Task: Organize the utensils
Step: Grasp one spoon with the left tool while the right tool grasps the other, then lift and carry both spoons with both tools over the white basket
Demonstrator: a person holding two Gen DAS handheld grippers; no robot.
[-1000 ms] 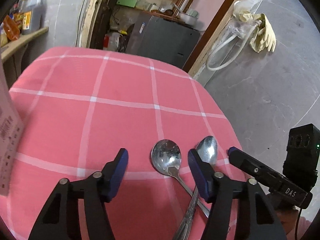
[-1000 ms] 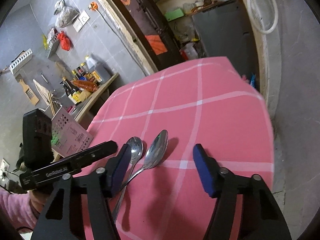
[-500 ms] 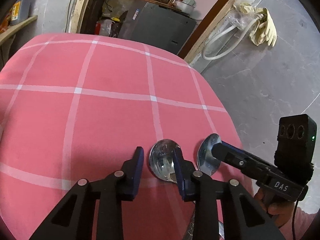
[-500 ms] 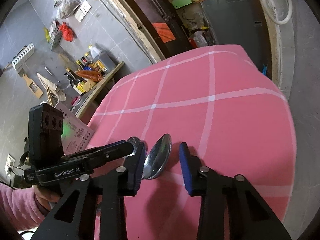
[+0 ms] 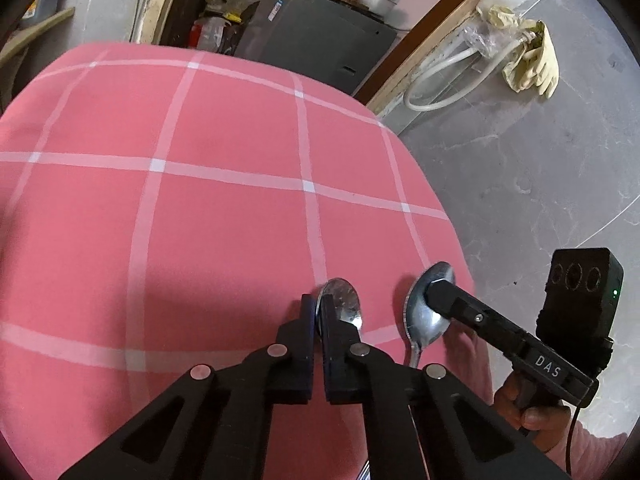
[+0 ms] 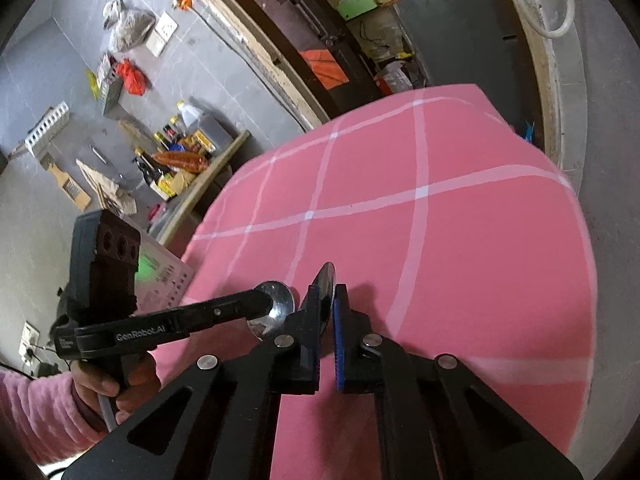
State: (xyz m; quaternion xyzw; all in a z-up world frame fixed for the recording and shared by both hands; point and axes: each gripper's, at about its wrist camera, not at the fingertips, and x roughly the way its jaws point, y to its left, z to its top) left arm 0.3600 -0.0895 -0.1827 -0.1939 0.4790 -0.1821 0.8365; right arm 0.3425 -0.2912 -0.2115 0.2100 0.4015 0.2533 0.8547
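Two steel spoons lie side by side near the front of a pink checked tablecloth (image 5: 200, 220). In the left wrist view my left gripper (image 5: 317, 305) is closing tight on the bowl of the round spoon (image 5: 345, 300), its pads pressing on it. To its right, the right gripper (image 5: 435, 291) pinches the bowl of the oval spoon (image 5: 424, 322). In the right wrist view my right gripper (image 6: 327, 300) is closing tight on the oval spoon (image 6: 328, 274), whose bowl stands on edge between the pads. The left gripper (image 6: 265, 300) holds the round spoon (image 6: 277, 307) beside it.
The table edge drops to grey floor (image 5: 520, 180) on the right. A dark cabinet (image 5: 320, 44) stands behind the table. A white printed box (image 6: 168, 276) sits at the table's left side, and a shelf with bottles (image 6: 180, 160) is beyond it. A hand in a pink sleeve (image 6: 44, 412) holds each gripper.
Both grippers went from wide open to shut, each on a spoon bowl. The oval spoon's bowl has turned up on edge. Both views tipped slightly further down.
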